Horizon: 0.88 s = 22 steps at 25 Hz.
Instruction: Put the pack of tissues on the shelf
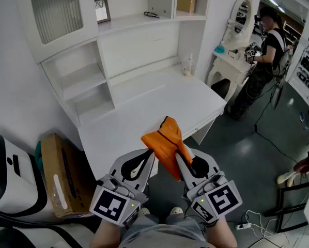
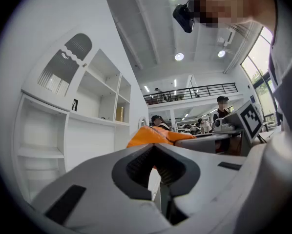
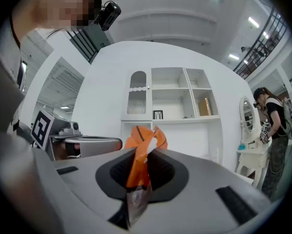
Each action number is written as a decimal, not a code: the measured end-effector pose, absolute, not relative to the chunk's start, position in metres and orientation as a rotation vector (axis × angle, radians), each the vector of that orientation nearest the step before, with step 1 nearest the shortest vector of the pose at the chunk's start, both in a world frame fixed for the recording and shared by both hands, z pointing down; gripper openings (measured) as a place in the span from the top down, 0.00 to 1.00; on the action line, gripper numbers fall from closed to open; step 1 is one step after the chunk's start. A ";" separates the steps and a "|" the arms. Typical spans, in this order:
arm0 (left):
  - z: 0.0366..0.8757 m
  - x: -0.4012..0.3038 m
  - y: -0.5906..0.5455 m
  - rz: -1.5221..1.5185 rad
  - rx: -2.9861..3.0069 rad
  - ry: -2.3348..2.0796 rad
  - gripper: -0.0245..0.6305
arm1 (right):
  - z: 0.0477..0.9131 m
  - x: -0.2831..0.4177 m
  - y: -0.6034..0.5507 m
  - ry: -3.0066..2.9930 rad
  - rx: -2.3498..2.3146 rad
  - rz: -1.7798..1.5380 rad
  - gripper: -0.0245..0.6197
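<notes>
The pack of tissues is orange and crumpled, and it hangs in the air over the front edge of the white desk. My right gripper is shut on its wrapper; in the right gripper view the pack sticks up between the jaws of that gripper. My left gripper is close beside it on the left, jaws together with nothing between them. In the left gripper view, the pack shows just past the tips of that gripper. The white shelf unit stands at the desk's back left.
A small picture frame stands on an upper shelf and a bottle at the desk's back. A cardboard box and a white device sit on the floor at left. A person stands by a vanity table at right.
</notes>
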<state>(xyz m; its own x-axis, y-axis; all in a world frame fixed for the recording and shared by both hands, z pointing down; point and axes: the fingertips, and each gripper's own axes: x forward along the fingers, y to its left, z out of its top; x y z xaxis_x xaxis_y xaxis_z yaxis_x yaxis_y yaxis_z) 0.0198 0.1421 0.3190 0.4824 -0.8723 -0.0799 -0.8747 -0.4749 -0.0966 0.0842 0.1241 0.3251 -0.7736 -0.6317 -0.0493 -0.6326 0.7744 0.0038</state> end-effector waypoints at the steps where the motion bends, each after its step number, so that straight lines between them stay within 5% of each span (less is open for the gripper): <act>1: 0.319 0.019 0.142 0.020 -2.606 1.537 0.92 | 0.324 0.083 0.124 2.915 -1.044 0.033 0.89; 22: 0.328 -0.030 0.153 0.013 -2.701 1.385 0.92 | 0.326 0.036 0.144 2.832 -1.206 0.064 0.89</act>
